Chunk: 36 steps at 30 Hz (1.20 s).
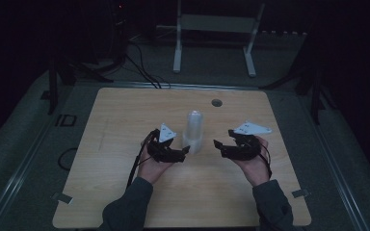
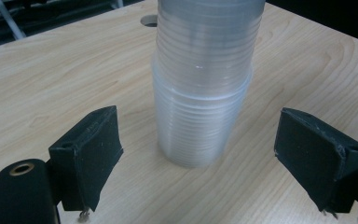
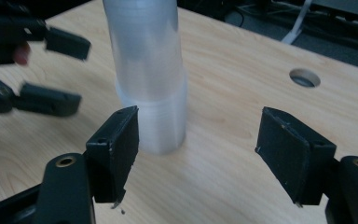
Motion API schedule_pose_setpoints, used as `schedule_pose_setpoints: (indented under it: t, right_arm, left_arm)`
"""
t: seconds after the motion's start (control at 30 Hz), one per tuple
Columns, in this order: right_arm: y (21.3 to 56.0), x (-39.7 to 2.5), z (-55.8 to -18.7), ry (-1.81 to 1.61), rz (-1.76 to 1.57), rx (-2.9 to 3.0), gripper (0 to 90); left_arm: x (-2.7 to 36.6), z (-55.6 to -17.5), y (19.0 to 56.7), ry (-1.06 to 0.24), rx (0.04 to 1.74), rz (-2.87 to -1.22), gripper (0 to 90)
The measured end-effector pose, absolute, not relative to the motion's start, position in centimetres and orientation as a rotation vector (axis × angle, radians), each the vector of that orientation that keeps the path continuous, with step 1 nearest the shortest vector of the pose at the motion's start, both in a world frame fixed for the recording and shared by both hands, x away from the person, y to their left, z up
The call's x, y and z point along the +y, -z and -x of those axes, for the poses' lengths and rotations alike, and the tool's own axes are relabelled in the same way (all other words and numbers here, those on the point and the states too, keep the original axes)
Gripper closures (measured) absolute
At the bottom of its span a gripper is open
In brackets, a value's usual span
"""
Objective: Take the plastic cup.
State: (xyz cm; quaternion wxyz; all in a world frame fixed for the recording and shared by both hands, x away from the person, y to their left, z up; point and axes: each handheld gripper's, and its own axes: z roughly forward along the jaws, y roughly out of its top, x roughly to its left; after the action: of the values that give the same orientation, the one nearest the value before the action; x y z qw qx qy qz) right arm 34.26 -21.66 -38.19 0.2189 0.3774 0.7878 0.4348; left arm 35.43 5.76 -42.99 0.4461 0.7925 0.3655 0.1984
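While the cup stack (image 1: 194, 131) stands upright mid-table (image 1: 125, 115), the left gripper (image 1: 182, 151) and right gripper (image 1: 218, 144) flank it — both with jaws spread, neither touching it.

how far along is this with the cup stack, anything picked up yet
Nothing looks done yet: the stack of clear cups stands whole on the table. In hand: the left gripper and right gripper flank it, jaws open, touching nothing. Left to do: probably closing on the stack and pulling cups apart.
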Motion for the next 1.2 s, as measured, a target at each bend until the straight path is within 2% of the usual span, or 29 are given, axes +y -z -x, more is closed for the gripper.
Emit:
schedule_pose_setpoints:
  t: [0.57,1.2]
  right_arm:
    - [35.8,-19.3,-36.1,-1.300,-1.017,2.165,29.3]
    - [36.3,-17.5,-38.1,-1.337,-1.034,2.187,31.2]
  left_arm:
    - [3.7,-36.5,43.7,-0.550,0.827,-1.976,14.5]
    - [2.4,-38.2,45.2,-0.556,0.853,-1.941,15.4]
